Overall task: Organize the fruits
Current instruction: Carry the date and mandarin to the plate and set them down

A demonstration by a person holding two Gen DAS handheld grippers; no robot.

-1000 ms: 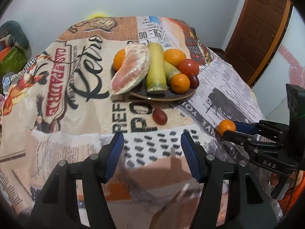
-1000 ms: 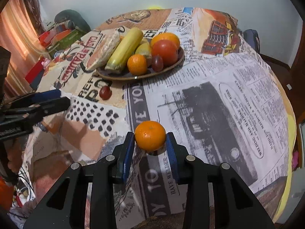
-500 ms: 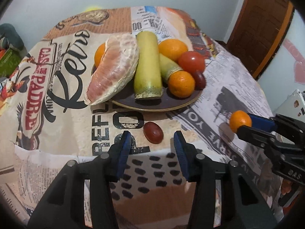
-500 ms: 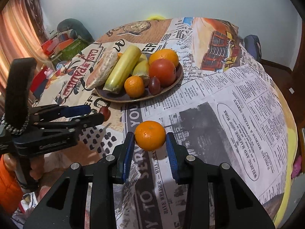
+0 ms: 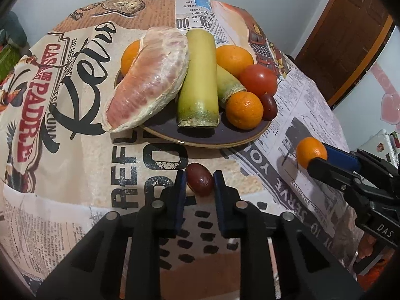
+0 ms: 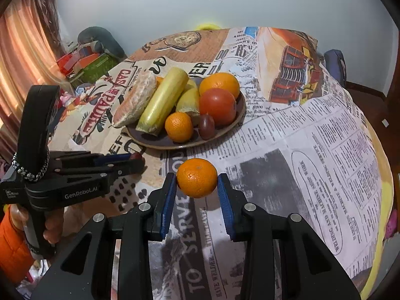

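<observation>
A dark plate (image 5: 215,138) holds a peeled pomelo piece (image 5: 150,80), two yellow-green stalks, oranges, a tomato and a dark plum. A loose dark red plum (image 5: 199,179) lies on the cloth in front of the plate. My left gripper (image 5: 199,181) has its blue pads close on both sides of this plum, which rests on the table. My right gripper (image 6: 197,183) is shut on a small orange (image 6: 197,177) and holds it above the cloth, right of the plate (image 6: 225,130). The orange also shows in the left wrist view (image 5: 311,152).
The round table is covered with a newspaper-print cloth (image 6: 312,162). A brown door (image 5: 350,32) stands at the back right. Boxes and a cushion (image 6: 97,42) lie at the back left beyond the table edge.
My left gripper moved forward to the loose plum and narrowed around it. My right gripper carried the orange a little nearer to the plate.
</observation>
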